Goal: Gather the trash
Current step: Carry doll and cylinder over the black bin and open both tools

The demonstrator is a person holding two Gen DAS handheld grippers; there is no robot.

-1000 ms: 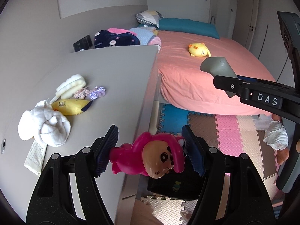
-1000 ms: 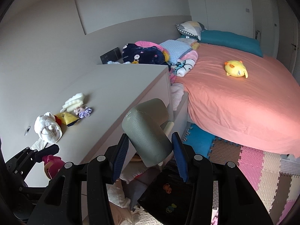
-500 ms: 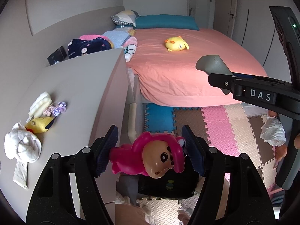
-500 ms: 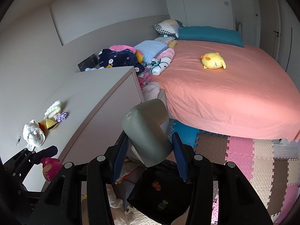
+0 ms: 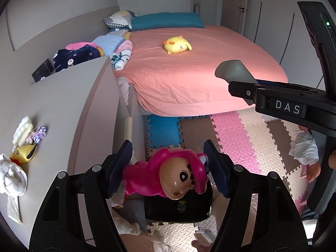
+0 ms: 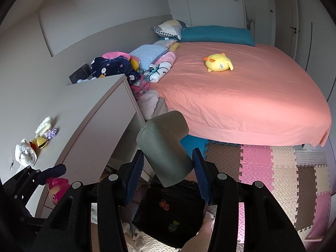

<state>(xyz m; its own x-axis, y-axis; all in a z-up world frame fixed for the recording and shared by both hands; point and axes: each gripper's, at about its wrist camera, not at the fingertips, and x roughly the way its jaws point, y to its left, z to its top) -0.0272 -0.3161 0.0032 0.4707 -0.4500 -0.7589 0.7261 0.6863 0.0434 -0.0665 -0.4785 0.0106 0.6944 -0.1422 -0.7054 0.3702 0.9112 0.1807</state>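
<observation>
My left gripper is shut on a pink cartoon figure toy and holds it in the air past the dresser's end, above a black bag on the floor. My right gripper is shut on a grey-green cylinder, held over the same black bag. The right gripper and cylinder show at the right of the left wrist view. The left gripper with the pink toy shows at the lower left of the right wrist view.
A grey dresser on the left bears a white cloth, a yellow packet and small items. A pink bed with a yellow plush stands behind. Foam mats cover the floor. Crumpled white tissue lies at right.
Both grippers have drawn back and to the right, away from the dresser top, still holding the pink toy and the cylinder. The bed and floor mats now fill more of both views.
</observation>
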